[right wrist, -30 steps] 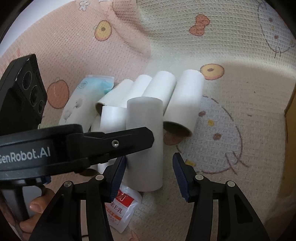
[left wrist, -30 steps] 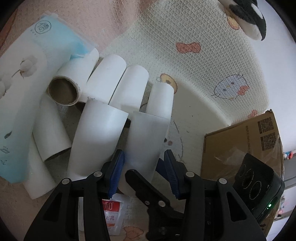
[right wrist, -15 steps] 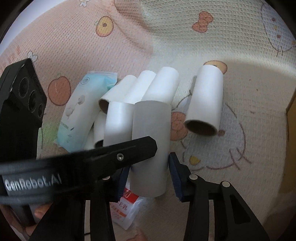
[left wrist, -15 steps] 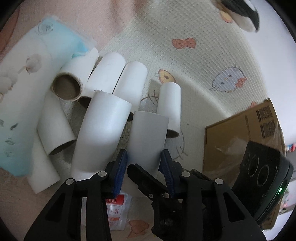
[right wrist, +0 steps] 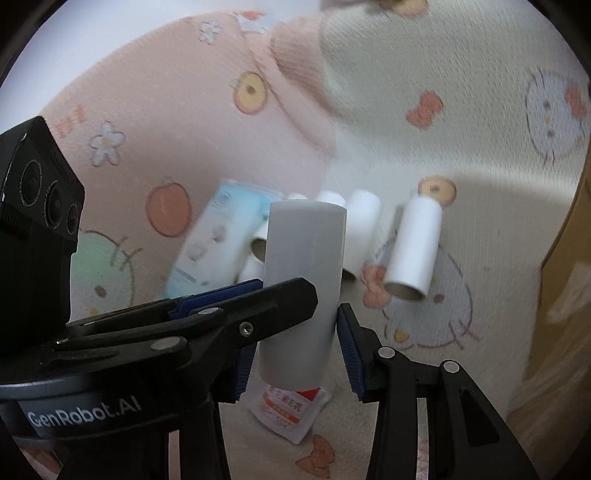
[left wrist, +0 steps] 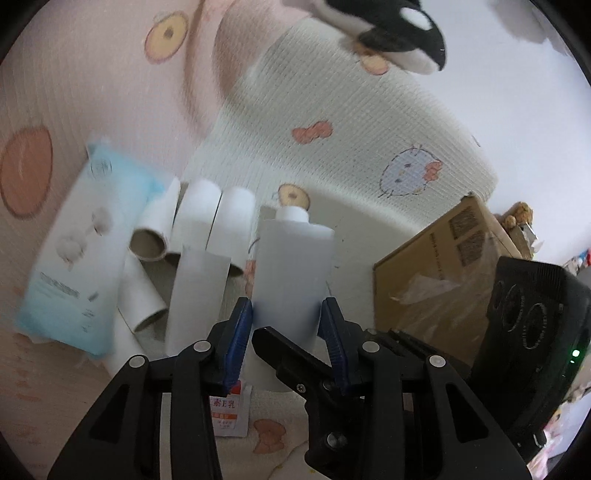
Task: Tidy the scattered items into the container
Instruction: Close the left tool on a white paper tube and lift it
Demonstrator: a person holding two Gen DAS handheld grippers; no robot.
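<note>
A white paper roll (left wrist: 291, 273) hangs above the mat, lifted off the pile. My left gripper (left wrist: 286, 314) is shut on its lower part, blue pads pressing both sides. In the right wrist view the same roll (right wrist: 304, 273) sits between the pads of my right gripper (right wrist: 299, 328), also shut on it. The left gripper's fingers (right wrist: 273, 299) cross in front of it from the left. More white rolls (left wrist: 199, 218) lie below beside a blue tissue pack (left wrist: 81, 251). One roll (right wrist: 413, 247) lies apart on the right, and a red-and-white sachet (right wrist: 291, 410) lies under the held roll.
A brown cardboard box (left wrist: 443, 277) stands to the right of the pile and shows at the edge of the right wrist view (right wrist: 565, 258). A black-and-white plush orca (left wrist: 399, 33) lies at the far side. The patterned blanket (left wrist: 332, 110) covers the ground.
Both grippers closed on the roll and rose with it, so the pile now looks smaller and farther below. One roll has shifted away from the pile to the right.
</note>
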